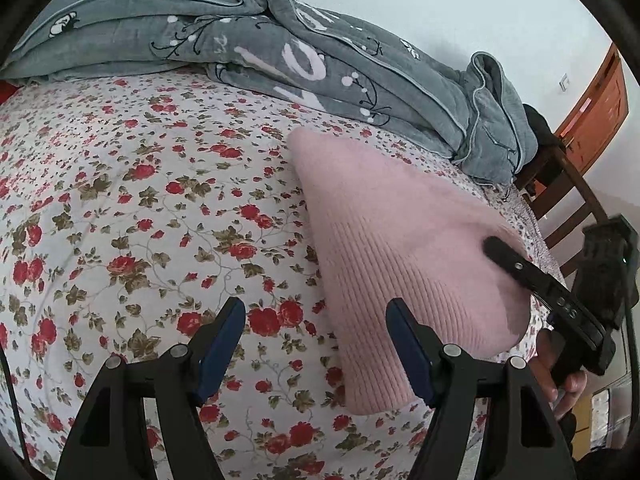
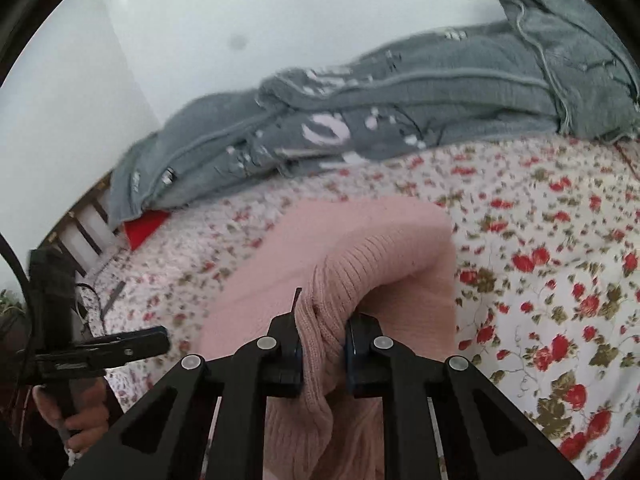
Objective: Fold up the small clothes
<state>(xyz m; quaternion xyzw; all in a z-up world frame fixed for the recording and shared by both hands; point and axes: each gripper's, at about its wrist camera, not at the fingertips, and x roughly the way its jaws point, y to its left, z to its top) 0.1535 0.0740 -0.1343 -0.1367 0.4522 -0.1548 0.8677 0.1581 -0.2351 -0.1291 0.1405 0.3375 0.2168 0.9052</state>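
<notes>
A pink knit garment (image 1: 384, 240) lies on the floral bed sheet (image 1: 120, 200), its ribbed hem lifted on the right side. My right gripper (image 2: 324, 328) is shut on a bunched fold of that ribbed hem (image 2: 360, 264), raised off the sheet. From the left wrist view one of its fingers (image 1: 520, 268) presses into the pink cloth. My left gripper (image 1: 316, 308) hangs open over the sheet at the garment's left edge, with nothing between its blue pads. In the right wrist view it shows at the left (image 2: 132, 344), held by a hand (image 2: 80, 412).
A crumpled grey blanket (image 1: 280, 52) with white lettering runs along the far side of the bed against the wall. A wooden slatted frame (image 1: 560, 200) and an orange door (image 1: 600, 108) stand past the bed's end. A red item (image 2: 144, 224) peeks from under the blanket.
</notes>
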